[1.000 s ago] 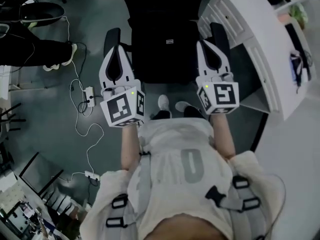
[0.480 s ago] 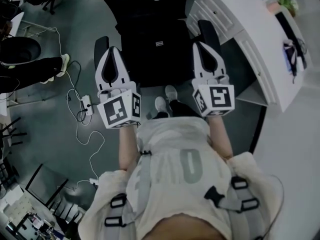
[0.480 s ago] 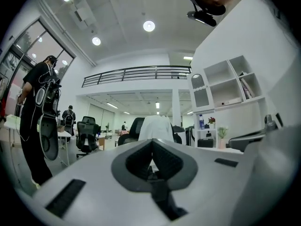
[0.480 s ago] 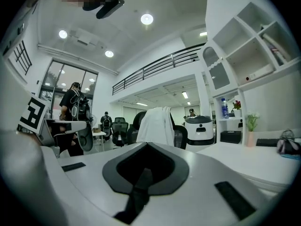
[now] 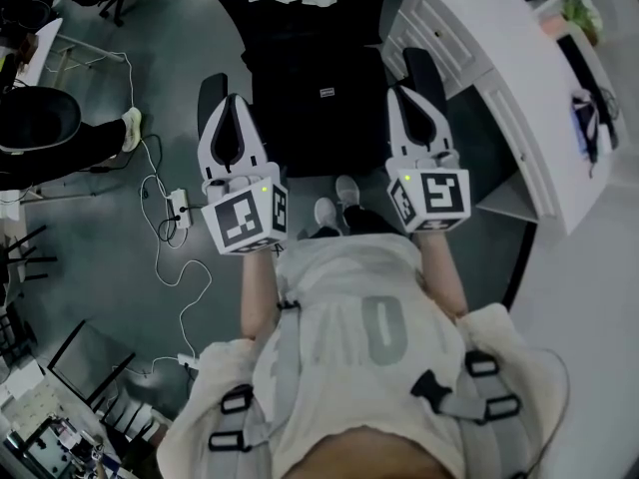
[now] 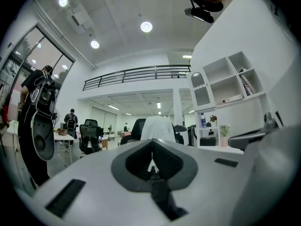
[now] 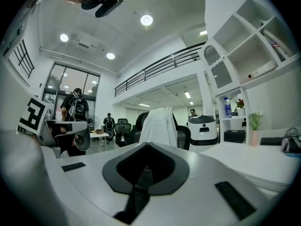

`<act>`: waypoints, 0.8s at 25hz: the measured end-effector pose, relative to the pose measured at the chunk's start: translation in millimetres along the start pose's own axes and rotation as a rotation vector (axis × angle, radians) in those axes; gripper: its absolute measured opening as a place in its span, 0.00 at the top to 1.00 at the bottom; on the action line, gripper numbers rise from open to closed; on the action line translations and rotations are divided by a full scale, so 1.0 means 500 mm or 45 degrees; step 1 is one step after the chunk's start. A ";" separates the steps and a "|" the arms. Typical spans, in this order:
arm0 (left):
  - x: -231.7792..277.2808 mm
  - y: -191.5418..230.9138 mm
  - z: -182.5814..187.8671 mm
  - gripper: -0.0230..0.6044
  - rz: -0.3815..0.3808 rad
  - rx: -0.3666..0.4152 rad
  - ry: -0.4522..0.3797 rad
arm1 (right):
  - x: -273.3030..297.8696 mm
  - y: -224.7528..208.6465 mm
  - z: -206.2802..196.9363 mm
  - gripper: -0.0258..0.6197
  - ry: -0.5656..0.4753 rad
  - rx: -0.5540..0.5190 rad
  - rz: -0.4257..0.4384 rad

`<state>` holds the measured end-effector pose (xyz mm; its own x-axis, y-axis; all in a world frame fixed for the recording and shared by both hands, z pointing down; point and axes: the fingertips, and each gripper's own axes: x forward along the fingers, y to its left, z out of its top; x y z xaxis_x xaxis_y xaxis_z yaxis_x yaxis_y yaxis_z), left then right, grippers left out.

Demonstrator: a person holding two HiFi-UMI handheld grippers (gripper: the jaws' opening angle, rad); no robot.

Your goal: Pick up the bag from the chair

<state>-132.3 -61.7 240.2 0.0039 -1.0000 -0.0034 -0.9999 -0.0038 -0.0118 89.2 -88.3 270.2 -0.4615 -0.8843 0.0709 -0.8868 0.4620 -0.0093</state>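
A black bag (image 5: 318, 118) with a small pale label lies on the seat of a black office chair (image 5: 209, 93), straight ahead of me in the head view. My left gripper (image 5: 233, 101) hangs beside the chair's left armrest, shut and empty. My right gripper (image 5: 407, 92) is level with the right armrest (image 5: 420, 68), also shut with nothing in it. Both stand short of the bag, one on each side. The left gripper (image 6: 151, 142) and the right gripper (image 7: 146, 145) each look past closed jaws at the chair back with a white garment (image 7: 160, 122) over it; the bag is hidden there.
A white desk (image 5: 499, 78) with drawers runs along the right, close to the chair. Cables and a power strip (image 5: 178, 206) lie on the floor at the left. A seated person's leg and shoe (image 5: 131, 120) reach in from the far left. My own shoes (image 5: 346, 190) stand at the chair's front.
Both grippers have edged a little forward alongside the chair's armrests, and the head view has shifted slightly. Their jaws stay shut throughout.
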 end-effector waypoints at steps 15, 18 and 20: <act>0.022 -0.025 -0.025 0.69 -0.191 -0.061 0.042 | 0.013 -0.005 -0.030 0.65 0.083 0.028 0.034; 0.026 -0.034 -0.027 0.57 -0.242 -0.066 0.035 | 0.024 -0.005 -0.035 0.51 0.094 0.016 0.030; 0.030 -0.037 -0.027 0.56 -0.246 -0.049 0.033 | 0.031 -0.004 -0.036 0.49 0.101 0.009 0.043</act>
<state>-113.7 -76.7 254.0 0.1958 -0.9804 0.0210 -0.9804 -0.1951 0.0286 84.4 -101.6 289.1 -0.4880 -0.8600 0.1493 -0.8711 0.4908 -0.0204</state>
